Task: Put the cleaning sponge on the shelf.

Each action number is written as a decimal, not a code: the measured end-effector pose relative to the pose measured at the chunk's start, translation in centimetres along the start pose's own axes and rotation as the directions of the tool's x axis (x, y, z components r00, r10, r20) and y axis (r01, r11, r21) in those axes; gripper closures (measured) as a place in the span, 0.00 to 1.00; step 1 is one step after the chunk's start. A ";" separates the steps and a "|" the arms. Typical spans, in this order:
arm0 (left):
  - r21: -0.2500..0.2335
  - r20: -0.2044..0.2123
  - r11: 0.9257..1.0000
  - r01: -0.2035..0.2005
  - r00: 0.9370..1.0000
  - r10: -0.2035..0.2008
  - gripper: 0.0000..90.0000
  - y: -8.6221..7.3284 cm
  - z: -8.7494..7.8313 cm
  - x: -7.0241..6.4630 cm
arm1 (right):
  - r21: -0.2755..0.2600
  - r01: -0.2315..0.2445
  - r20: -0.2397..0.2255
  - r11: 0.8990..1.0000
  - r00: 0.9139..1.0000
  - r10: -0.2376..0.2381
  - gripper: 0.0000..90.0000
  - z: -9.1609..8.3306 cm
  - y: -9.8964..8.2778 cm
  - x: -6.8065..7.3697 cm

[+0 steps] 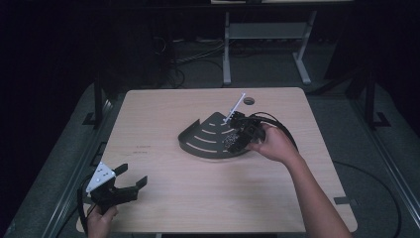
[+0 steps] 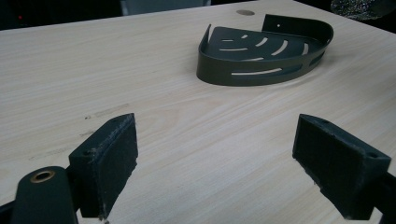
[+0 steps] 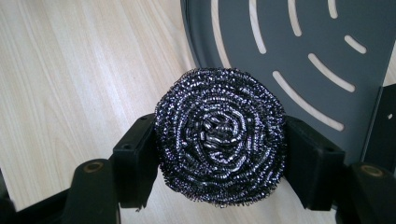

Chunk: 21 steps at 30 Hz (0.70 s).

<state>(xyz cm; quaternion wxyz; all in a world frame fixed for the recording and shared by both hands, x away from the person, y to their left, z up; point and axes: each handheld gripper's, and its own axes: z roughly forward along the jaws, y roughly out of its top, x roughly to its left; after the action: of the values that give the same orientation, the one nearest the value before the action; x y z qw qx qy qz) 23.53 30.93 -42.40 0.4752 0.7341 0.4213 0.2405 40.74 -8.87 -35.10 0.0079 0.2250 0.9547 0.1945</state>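
Observation:
A round steel-wool scourer (image 3: 220,135) sits squeezed between the two black jaws of my right gripper (image 3: 220,158). That gripper (image 1: 236,141) hovers over the near right edge of a dark grey, quarter-round slotted corner tray (image 1: 205,136) in the middle of the table. The tray (image 3: 299,51) lies just beyond the scourer (image 1: 231,142) in the right gripper view. My left gripper (image 1: 130,178) rests low at the table's near left corner, jaws wide apart and nothing between them. From its own view the tray (image 2: 261,51) stands far off, beyond its gripper (image 2: 215,158).
The light wooden table (image 1: 163,198) has a cable hole (image 1: 249,101) at the far side. A thin white rod (image 1: 235,109) sticks up from the right gripper. Black cables (image 1: 277,124) trail behind it. A desk frame (image 1: 267,44) stands on the floor beyond.

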 end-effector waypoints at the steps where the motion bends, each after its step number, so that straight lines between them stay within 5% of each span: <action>1: 0.000 0.000 1.000 0.000 1.000 0.000 0.15 0.0 0.0 0.0 | 0.006 0.002 0.001 1.000 1.000 -0.002 0.37 0.1 0.3 -0.1; 21: -0.011 -0.005 1.000 0.005 1.000 -0.006 0.15 0.1 -0.2 0.3 | 0.046 -0.004 0.002 0.999 1.000 0.004 0.36 0.8 3.2 -1.9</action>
<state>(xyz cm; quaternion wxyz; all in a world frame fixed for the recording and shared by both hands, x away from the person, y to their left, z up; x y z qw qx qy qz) 23.52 31.27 -42.24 0.4787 0.7298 0.4232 0.2433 43.90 -6.77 -34.77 0.0035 0.2273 0.9585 0.1723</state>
